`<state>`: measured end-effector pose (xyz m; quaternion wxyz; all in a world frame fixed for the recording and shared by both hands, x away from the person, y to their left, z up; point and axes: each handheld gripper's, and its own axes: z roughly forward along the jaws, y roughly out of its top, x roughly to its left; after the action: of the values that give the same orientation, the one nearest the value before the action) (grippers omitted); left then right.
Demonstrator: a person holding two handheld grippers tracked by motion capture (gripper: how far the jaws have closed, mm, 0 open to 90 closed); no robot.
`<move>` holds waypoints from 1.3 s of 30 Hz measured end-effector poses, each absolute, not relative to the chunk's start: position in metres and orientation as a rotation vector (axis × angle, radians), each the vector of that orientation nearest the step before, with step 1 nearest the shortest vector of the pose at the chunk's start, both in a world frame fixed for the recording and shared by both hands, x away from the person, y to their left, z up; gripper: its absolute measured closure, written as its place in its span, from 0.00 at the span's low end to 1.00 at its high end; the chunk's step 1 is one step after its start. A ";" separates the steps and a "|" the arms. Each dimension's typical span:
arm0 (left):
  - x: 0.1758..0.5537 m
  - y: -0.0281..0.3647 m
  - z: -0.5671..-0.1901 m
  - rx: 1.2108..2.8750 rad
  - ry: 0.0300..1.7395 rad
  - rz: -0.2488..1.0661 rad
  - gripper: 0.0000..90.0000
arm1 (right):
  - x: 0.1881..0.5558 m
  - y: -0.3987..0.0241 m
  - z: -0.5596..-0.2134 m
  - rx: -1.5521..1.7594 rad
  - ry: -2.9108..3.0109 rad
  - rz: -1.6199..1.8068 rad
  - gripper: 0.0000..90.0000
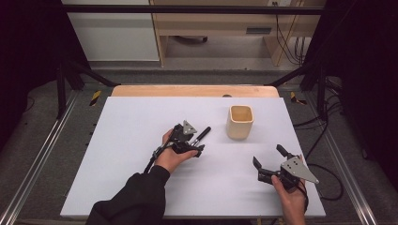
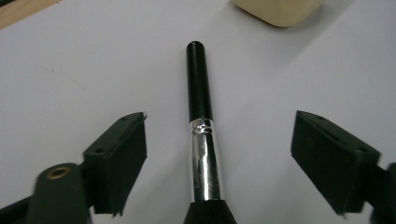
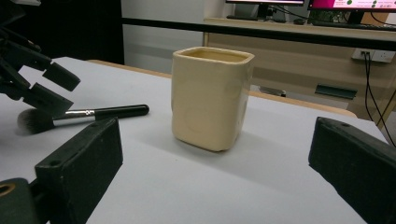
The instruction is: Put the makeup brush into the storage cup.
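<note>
- High view: the left gripper [image 1: 193,140] sits over the brush [image 1: 202,135] near the middle of the white table [image 1: 126,140]; the brush lies flat, its black handle pointing up and right toward the cup [image 1: 241,122]; the cup stands upright, apart from the brush; the right gripper [image 1: 268,157] hovers near the table's right edge, jaws spread with nothing between them.
- Left gripper view: the brush [image 2: 201,135] lies on the table between the two jaws, its chrome ferrule level with the pads and its black handle running away from the camera; white table shows on both sides of it, so the pads do not touch it and the jaws are released; a corner of the cup [image 2: 280,10] shows at the top.
- Right gripper view: the cup [image 3: 211,98] stands beyond the spread, empty jaws; to the left the brush [image 3: 79,115] lies with its bristles under the left gripper [image 3: 46,88].
</note>
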<state>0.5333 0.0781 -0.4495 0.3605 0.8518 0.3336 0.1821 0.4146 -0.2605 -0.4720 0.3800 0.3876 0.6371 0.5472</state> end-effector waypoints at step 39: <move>0.548 0.076 -0.464 2.247 1.030 0.412 0.66 | 0.415 -0.259 -0.473 0.989 1.643 1.391 0.04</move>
<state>0.5483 0.0765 -0.4637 0.3127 0.8517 0.3905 0.1564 0.4151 -0.2590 -0.4726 0.3768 0.3866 0.6426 0.5437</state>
